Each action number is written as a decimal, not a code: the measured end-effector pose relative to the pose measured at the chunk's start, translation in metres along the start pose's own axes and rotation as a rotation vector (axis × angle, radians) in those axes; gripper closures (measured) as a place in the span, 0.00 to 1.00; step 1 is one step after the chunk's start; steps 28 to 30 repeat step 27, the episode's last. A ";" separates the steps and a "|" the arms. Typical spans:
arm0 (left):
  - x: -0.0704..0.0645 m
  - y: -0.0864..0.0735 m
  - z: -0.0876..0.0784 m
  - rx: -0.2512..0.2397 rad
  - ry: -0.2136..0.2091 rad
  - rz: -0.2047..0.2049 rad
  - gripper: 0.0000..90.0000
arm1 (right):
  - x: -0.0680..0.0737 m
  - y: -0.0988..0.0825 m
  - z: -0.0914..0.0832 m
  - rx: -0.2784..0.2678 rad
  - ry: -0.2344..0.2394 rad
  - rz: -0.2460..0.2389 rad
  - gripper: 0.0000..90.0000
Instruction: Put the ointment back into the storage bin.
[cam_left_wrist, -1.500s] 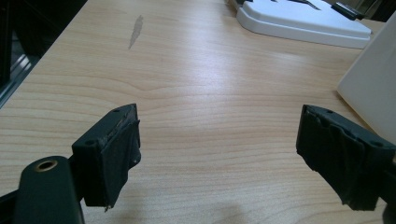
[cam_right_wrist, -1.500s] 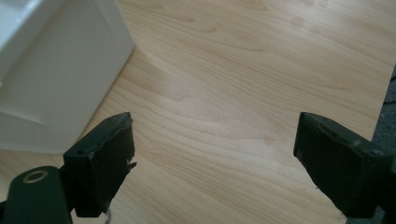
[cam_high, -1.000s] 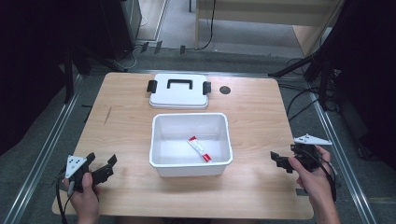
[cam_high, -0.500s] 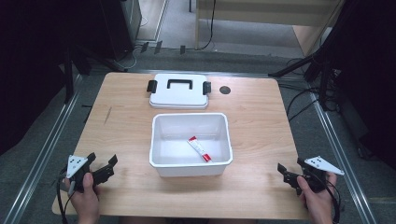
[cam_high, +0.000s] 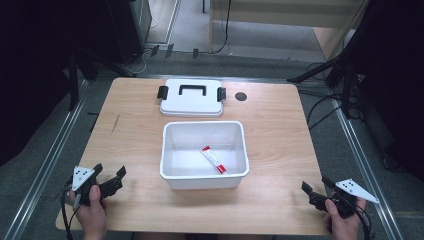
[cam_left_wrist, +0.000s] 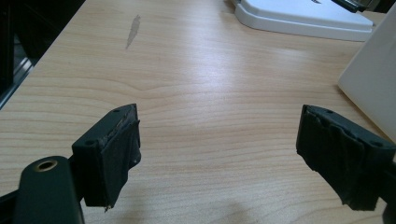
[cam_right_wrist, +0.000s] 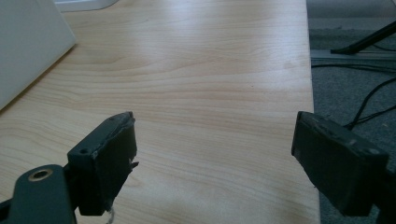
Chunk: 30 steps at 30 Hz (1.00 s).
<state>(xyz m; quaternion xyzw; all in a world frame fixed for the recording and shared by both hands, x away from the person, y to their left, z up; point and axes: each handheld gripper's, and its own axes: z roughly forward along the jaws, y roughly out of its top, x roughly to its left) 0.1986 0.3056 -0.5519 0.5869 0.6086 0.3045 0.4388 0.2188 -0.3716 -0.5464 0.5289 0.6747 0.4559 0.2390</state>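
With tube (cam_high: 213, 159) lying in open box (cam_high: 204, 154), nothing gripped.
Right gripper (cam_high: 315, 192) pulled back from mid-table to near right corner over last second, jaws apart, empty; left gripper (cam_high: 110, 178) parked at near left corner, unchanged, jaws apart. Lid (cam_high: 191, 98) off, just behind box on table (cam_high: 280, 130). Looks like a pause or reset.
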 end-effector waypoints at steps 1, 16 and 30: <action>0.000 0.000 0.000 0.001 0.000 0.001 0.16 | 0.001 0.000 0.000 0.001 -0.003 0.002 0.17; -0.001 -0.001 -0.001 0.003 -0.016 0.015 0.16 | 0.003 0.001 0.003 0.033 -0.031 -0.012 0.18; -0.001 -0.001 -0.001 0.004 -0.002 0.010 0.16 | 0.010 0.012 -0.007 -0.013 -0.029 0.025 0.18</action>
